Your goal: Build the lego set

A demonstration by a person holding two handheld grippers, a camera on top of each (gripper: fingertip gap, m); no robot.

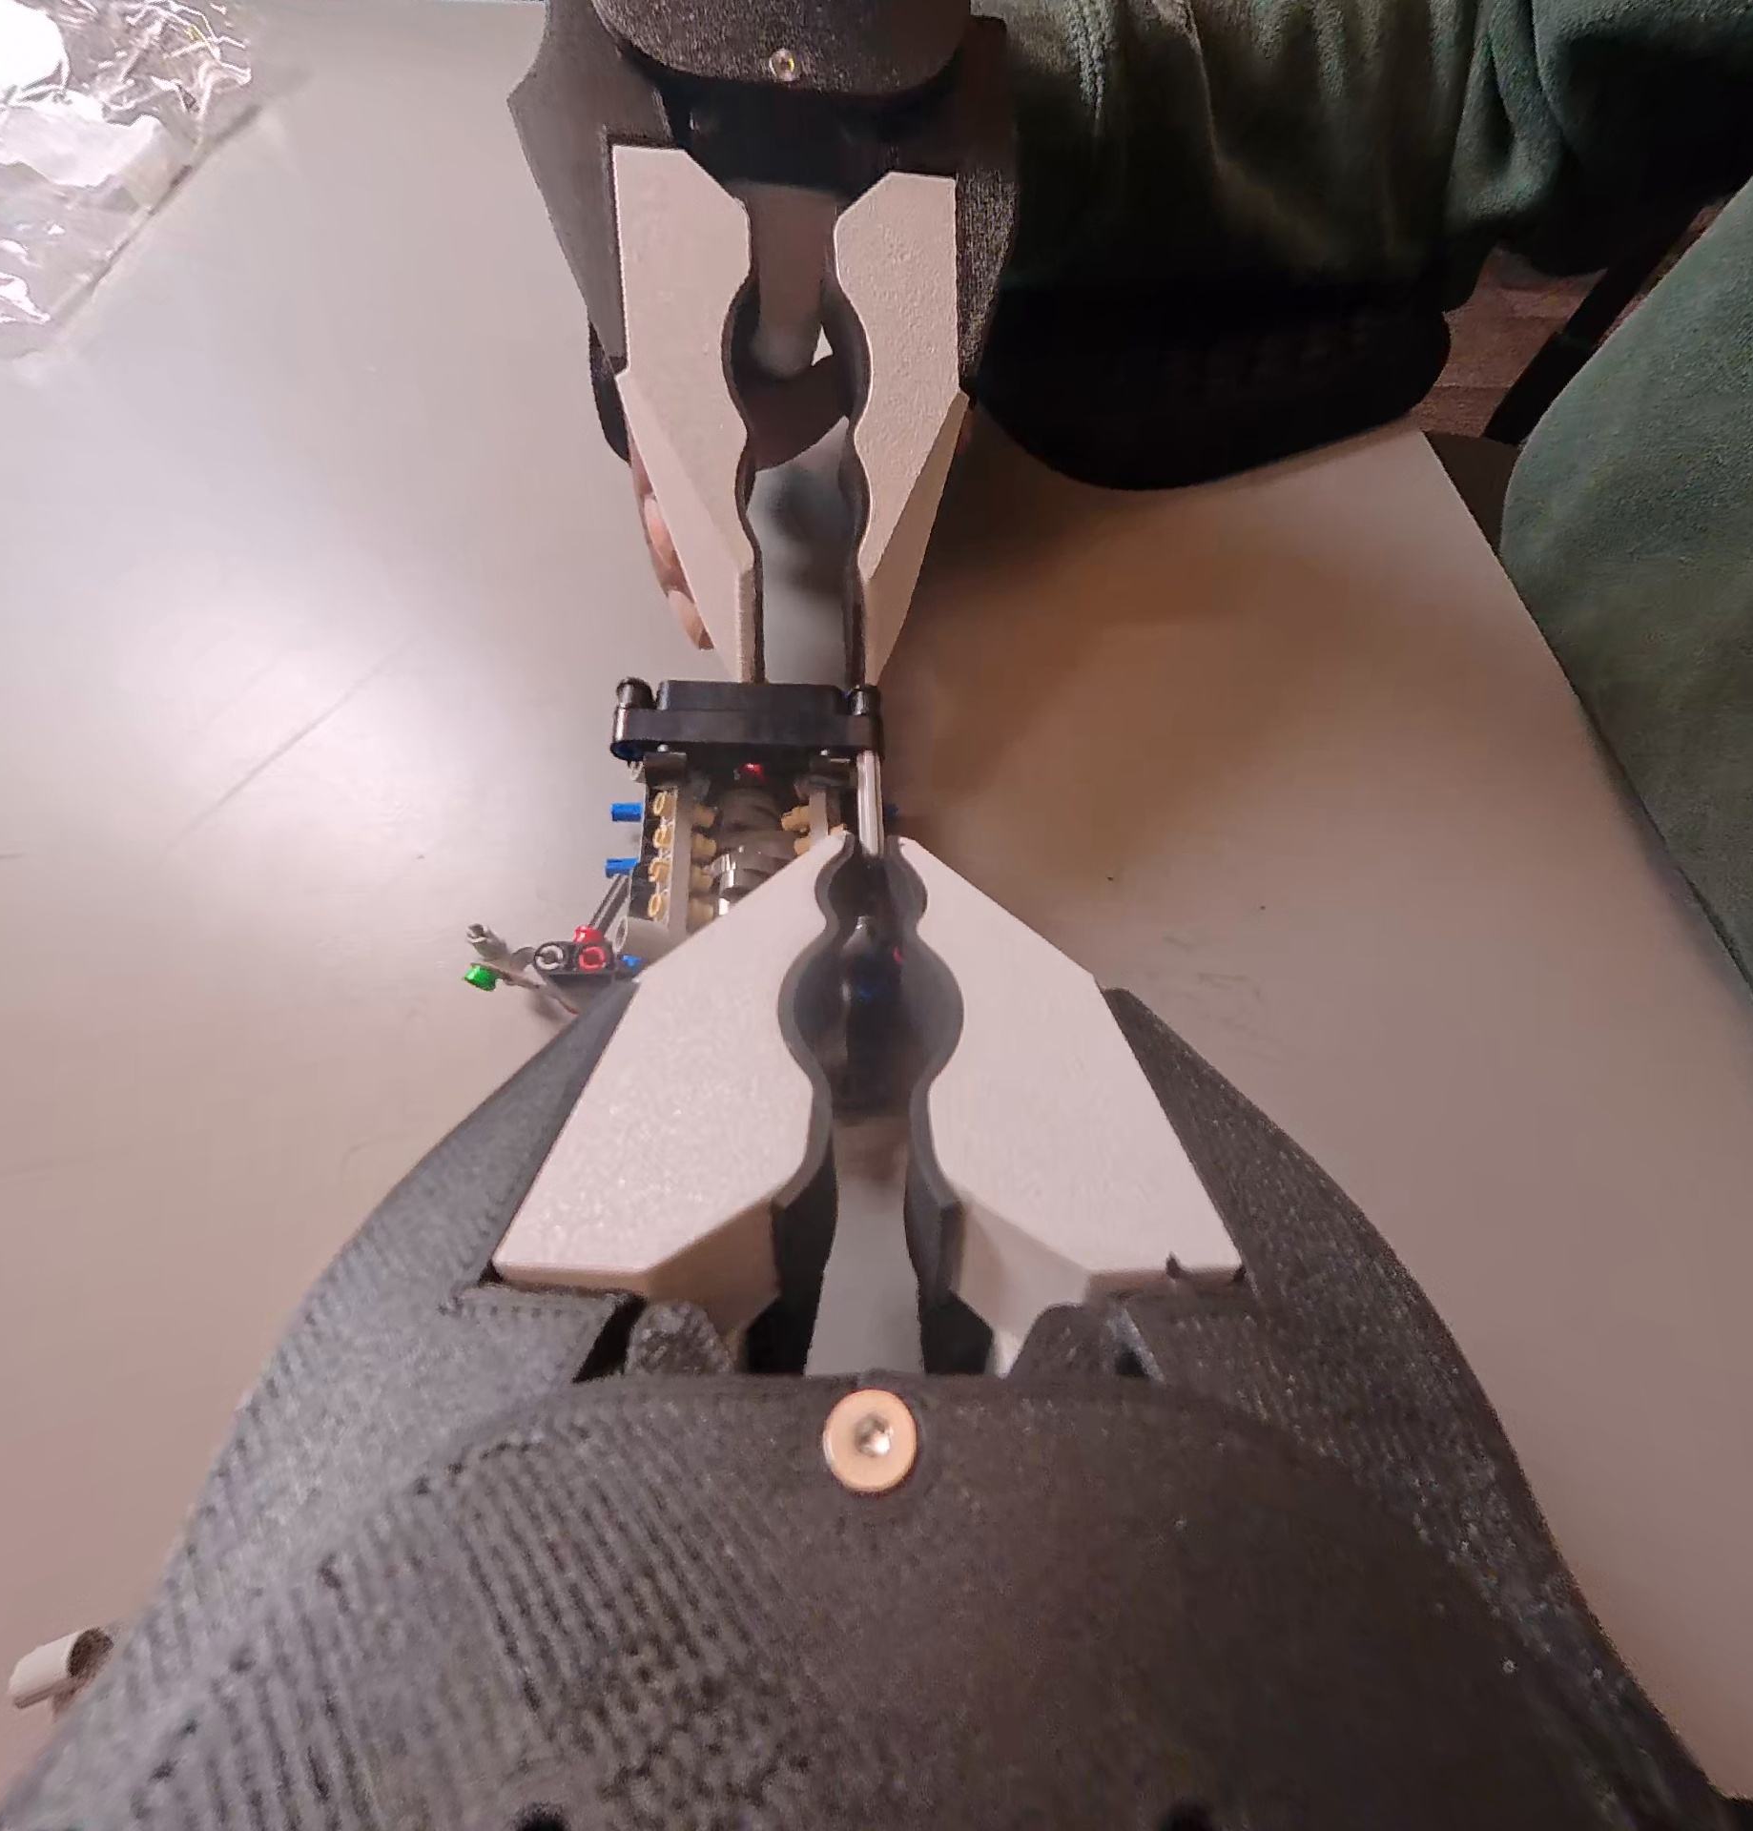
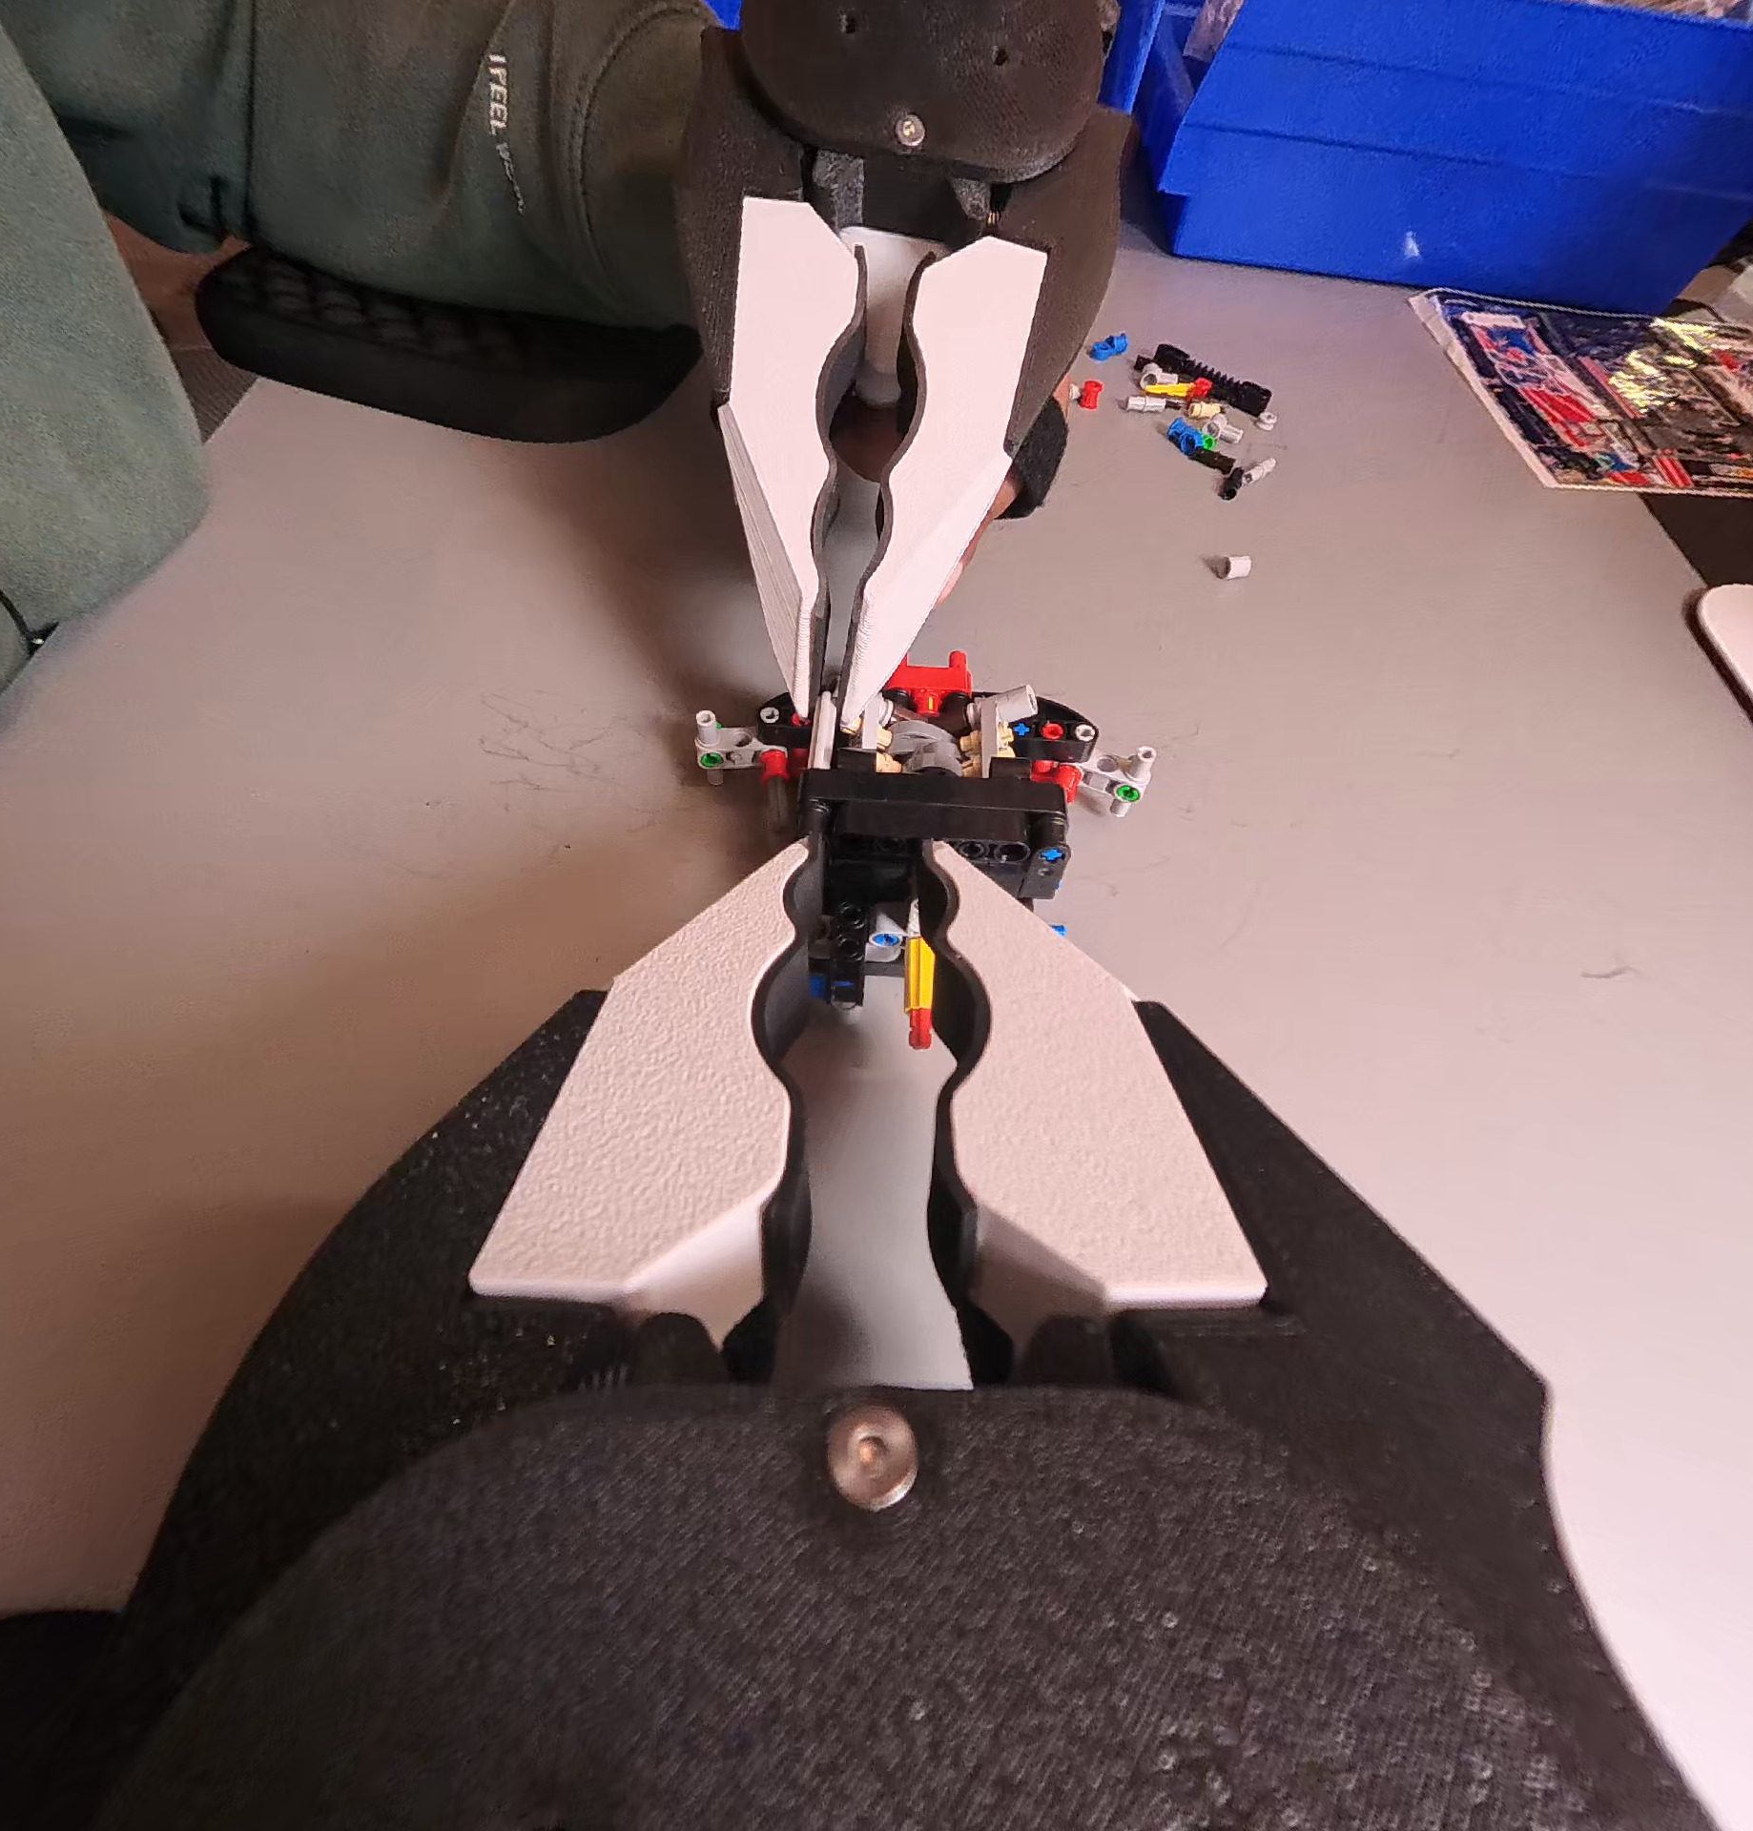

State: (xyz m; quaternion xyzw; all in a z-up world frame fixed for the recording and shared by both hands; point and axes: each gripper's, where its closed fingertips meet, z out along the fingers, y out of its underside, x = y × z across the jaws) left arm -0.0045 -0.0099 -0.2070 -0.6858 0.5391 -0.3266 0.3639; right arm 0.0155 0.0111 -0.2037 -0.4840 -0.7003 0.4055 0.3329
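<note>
The half-built lego model (image 2: pixel 927 783) was seen at the centre of the right wrist view, resting on the grey surface (image 2: pixel 357 793), with a black beam frame across its near end and small pins and steering arms projecting at both sides. It was judged light and stiff but fragile where the thin parts stood out, so the black frame was thought the safest hold. The right tongs (image 2: pixel 865 872) were nearly clenched about the model's near end, while the left tongs (image 1: pixel 871 852) were clenched on a thin grey axle (image 1: pixel 869 793) at the model's edge. Loose pieces (image 2: pixel 1190 406) lay in the upper right, before blue bins (image 2: pixel 1447 149) and a printed bag (image 2: pixel 1626 396).
</note>
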